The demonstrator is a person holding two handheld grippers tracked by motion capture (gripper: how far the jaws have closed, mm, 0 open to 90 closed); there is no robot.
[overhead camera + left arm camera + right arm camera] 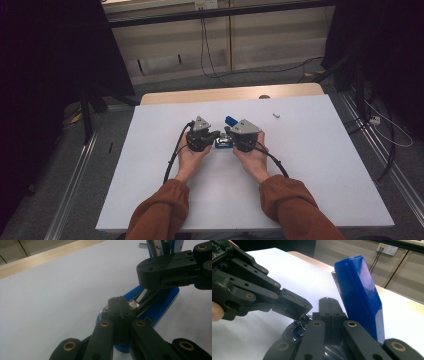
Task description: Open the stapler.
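White surface (165, 195) carries a blue case (224, 142) at its centre, lid raised. Left gripper (216, 135), jaws together, meets the case from the left; right gripper (231, 140), jaws together, meets it from the right.

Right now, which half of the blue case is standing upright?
The plain lid half, up on edge beside the right gripper; the tray half lies flat on the table, holding metal tools.
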